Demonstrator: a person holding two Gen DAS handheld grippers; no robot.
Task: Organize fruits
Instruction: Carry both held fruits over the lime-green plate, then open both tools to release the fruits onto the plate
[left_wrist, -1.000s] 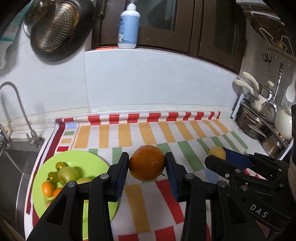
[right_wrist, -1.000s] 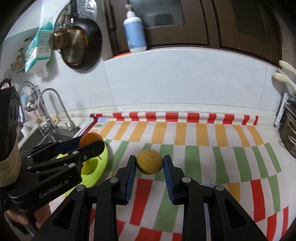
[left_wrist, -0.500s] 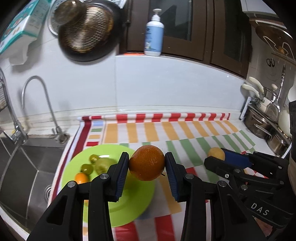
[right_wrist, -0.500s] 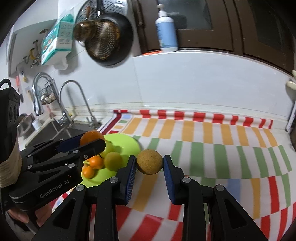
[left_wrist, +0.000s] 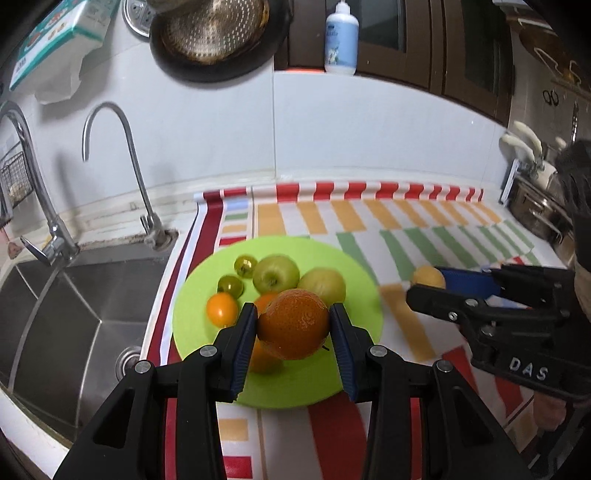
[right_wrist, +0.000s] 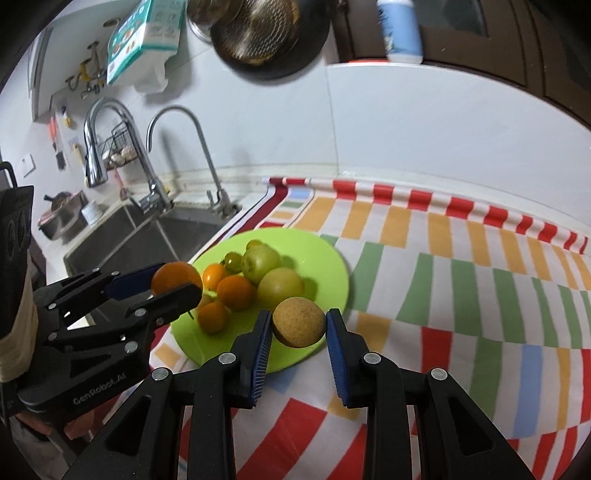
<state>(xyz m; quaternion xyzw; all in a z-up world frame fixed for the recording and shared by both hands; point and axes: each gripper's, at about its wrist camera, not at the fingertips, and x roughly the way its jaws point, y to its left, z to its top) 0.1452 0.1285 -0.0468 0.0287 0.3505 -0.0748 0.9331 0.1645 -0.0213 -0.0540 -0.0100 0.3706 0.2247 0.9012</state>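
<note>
My left gripper (left_wrist: 293, 328) is shut on an orange (left_wrist: 293, 324) and holds it above the green plate (left_wrist: 343, 258). The plate holds a green apple (left_wrist: 275, 273), a pale green fruit (left_wrist: 325, 282), small tomatoes and small oranges (left_wrist: 221, 308). My right gripper (right_wrist: 298, 328) is shut on a brown round fruit (right_wrist: 298, 327) over the plate's (right_wrist: 332, 273) near right rim. The right gripper also shows in the left wrist view (left_wrist: 428, 282), right of the plate. The left gripper with the orange (right_wrist: 176, 278) shows in the right wrist view, over the plate's left side.
The plate lies on a striped cloth (left_wrist: 406, 229) beside a steel sink (left_wrist: 55, 295) with taps (left_wrist: 110, 147) on the left. Pots (left_wrist: 535, 210) stand at the far right. A strainer and pan (left_wrist: 218, 33) and a bottle (left_wrist: 341, 37) are on the wall.
Both grippers have moved left with their fruits, from over the striped cloth to over the green plate. Both stay shut.
</note>
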